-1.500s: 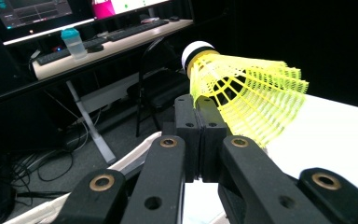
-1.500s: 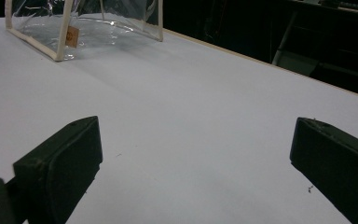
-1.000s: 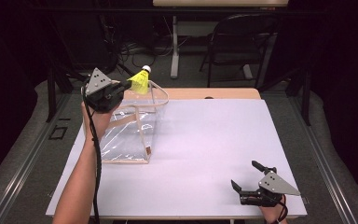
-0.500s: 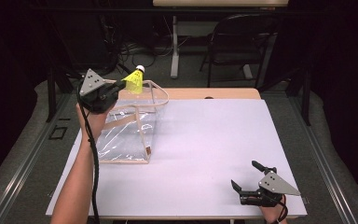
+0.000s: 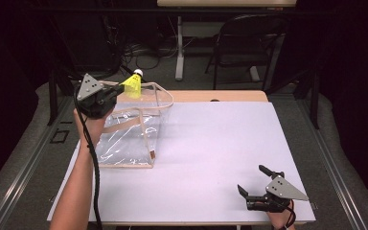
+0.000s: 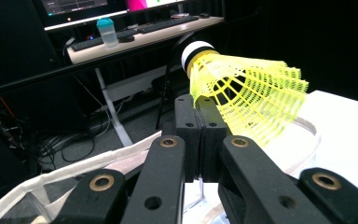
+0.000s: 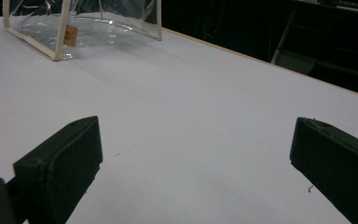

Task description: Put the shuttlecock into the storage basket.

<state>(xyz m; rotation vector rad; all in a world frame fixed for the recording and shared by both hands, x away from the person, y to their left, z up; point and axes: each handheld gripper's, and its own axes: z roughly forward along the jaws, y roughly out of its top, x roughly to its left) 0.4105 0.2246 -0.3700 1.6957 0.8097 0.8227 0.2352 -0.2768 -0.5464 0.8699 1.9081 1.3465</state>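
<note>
Left tongs (image 5: 116,92) clench the yellow mesh shuttlecock (image 5: 133,86) by its skirt, cork tip pointing up and away, directly above the clear plastic bag (image 5: 124,139) on the desk (image 5: 211,143); right tongs (image 5: 254,184) rest released, well apart.

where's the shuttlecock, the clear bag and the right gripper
shuttlecock (image 6: 254,100), left gripper view, on the yellow mesh skirt
clear bag (image 5: 124,143), high view, on its see-through side wall
right gripper (image 5: 255,181), high view, midway between its open fingertips
</note>
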